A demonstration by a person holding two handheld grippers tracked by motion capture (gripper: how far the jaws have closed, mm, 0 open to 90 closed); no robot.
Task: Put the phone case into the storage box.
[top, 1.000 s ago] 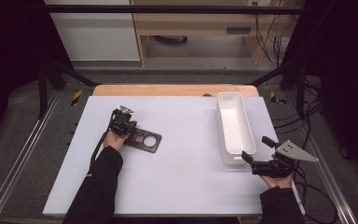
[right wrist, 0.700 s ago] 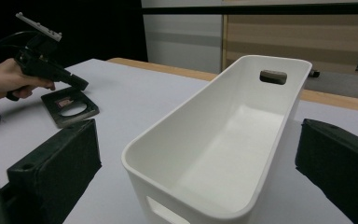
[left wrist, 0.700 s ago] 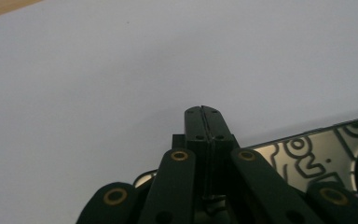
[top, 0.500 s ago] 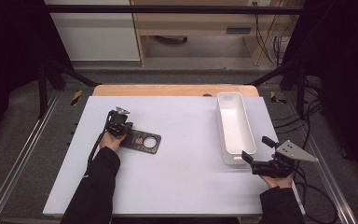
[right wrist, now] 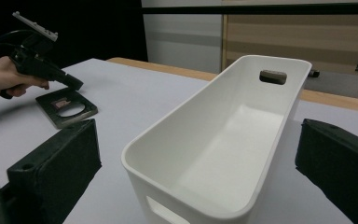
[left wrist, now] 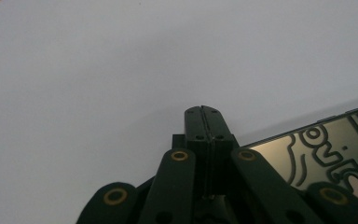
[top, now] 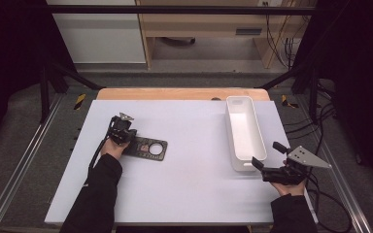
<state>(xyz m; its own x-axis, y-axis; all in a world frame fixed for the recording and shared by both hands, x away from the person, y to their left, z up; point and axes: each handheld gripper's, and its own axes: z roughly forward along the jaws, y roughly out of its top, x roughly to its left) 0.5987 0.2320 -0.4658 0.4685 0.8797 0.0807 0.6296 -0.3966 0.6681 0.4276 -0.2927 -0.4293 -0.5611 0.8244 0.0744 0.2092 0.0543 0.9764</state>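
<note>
Left gripper (top: 125, 127) sits with jaws pressed together, empty, tip at the left end of the flat dark metal plate with a round hole (top: 146, 148), which lies left of centre on the white table (top: 194, 194). It looks stiff, thin and slick; lift by an edge. Open room all round. Right gripper (top: 267, 156) waits jaws apart, by the near end of the long white plastic bin (top: 243, 132).

The left gripper (top: 126, 130) points down, jaws pressed together. The right gripper (top: 267, 160) lies level, jaws wide apart, hand (top: 286, 182) behind it.
</note>
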